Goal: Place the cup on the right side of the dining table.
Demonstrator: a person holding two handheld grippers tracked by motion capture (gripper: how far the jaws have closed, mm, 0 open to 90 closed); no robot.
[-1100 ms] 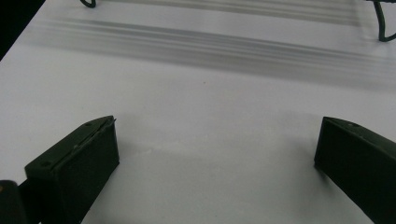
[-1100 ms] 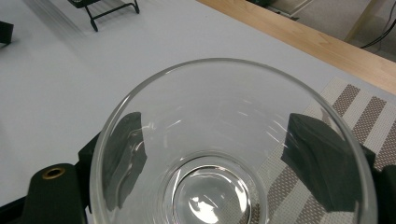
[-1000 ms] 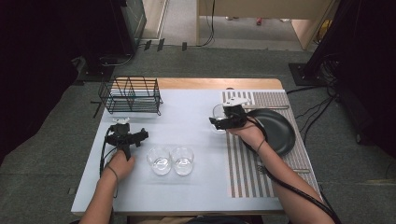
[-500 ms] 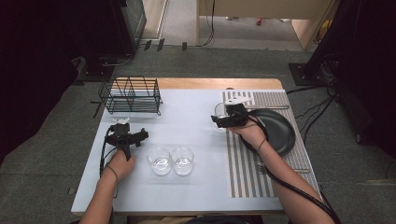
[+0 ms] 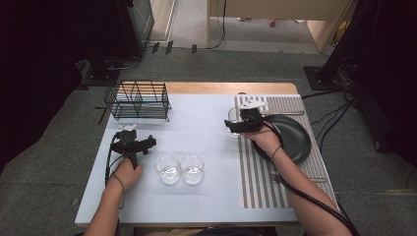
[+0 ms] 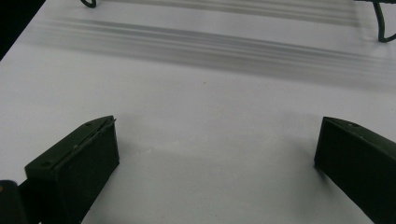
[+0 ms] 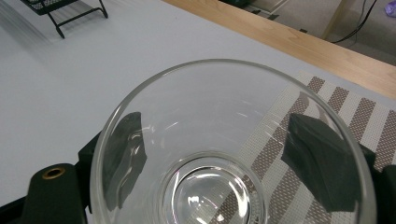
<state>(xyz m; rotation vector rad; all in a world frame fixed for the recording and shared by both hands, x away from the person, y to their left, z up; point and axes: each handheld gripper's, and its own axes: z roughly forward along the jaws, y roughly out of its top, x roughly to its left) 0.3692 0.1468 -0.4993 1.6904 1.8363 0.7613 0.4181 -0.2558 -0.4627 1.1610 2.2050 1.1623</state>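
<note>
right tongs (image 5: 235, 124) clasp a clear glass (image 7: 233, 144) between their jaws at the striped mat's (image 5: 255, 172) edge, left tongs (image 6: 215, 154) rest wide and empty on the worktop (image 5: 196, 123); two glasses (image 5: 180, 169) near them await handling.

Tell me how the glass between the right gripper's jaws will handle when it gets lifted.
The glass is clear, smooth and rigid, so it will probably feel slippery against the right gripper, whose jaws stand on either side of its wall. It looks thin-walled, so likely fragile under a hard squeeze. Round with a wide mouth, it would probably roll if tipped onto the table.
</note>
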